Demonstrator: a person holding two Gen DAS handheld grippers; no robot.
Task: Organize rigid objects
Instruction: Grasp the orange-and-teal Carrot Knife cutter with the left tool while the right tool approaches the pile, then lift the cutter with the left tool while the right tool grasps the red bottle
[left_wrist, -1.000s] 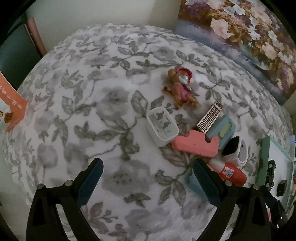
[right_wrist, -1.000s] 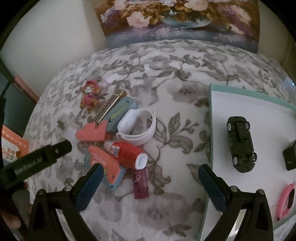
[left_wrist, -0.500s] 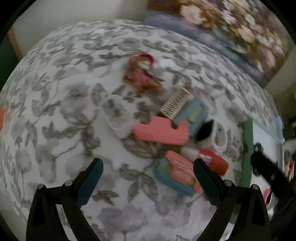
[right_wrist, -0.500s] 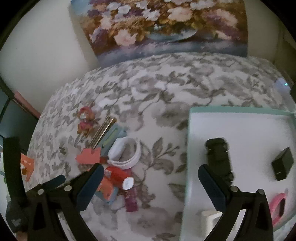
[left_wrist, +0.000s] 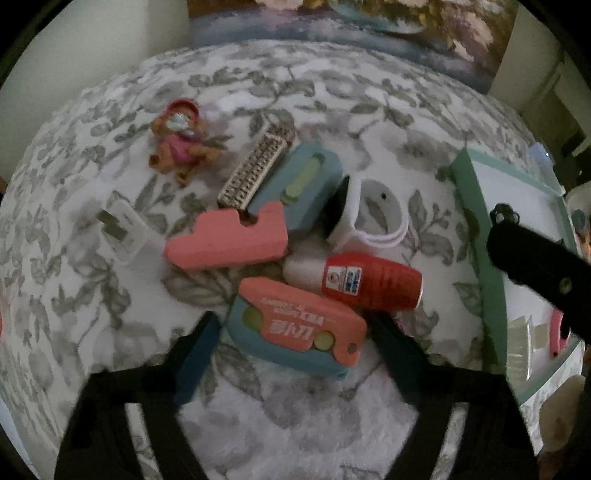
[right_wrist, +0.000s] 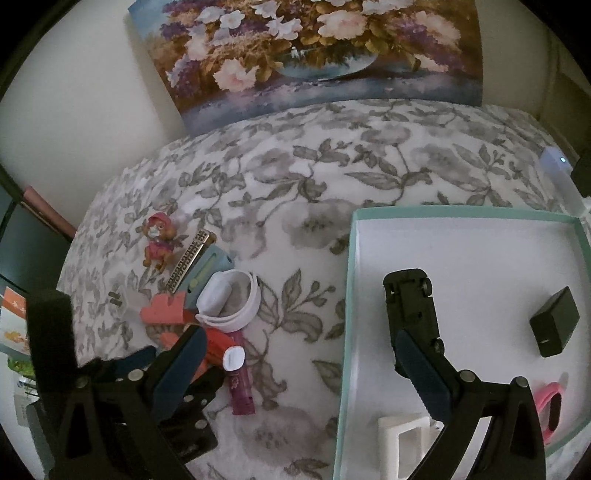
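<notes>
A pile of small objects lies on the floral cloth. My left gripper (left_wrist: 295, 339) is open, its fingers on either side of a pink and blue box cutter (left_wrist: 299, 326). Behind it lie a red and white glue bottle (left_wrist: 365, 282), a pink foam block (left_wrist: 229, 242), a white wristband (left_wrist: 373, 214), a teal case (left_wrist: 303, 181), a patterned harmonica (left_wrist: 258, 164), a white plug (left_wrist: 122, 229) and a toy puppy figure (left_wrist: 177, 142). My right gripper (right_wrist: 299, 354) is open and empty, hovering at the left edge of the teal tray (right_wrist: 349, 295), which holds a black toy car (right_wrist: 410, 306).
The tray also holds a black cube (right_wrist: 554, 326), a pink band (right_wrist: 550, 406) and a white frame (right_wrist: 402, 439). A purple tube (right_wrist: 240, 387) lies beside the pile. A flower painting (right_wrist: 314, 51) leans on the wall behind. Orange packaging (right_wrist: 13, 321) sits at the far left.
My left gripper has swung right and moved down to the pile, now straddling the box cutter. My right gripper has pulled back and shifted right over the tray's edge.
</notes>
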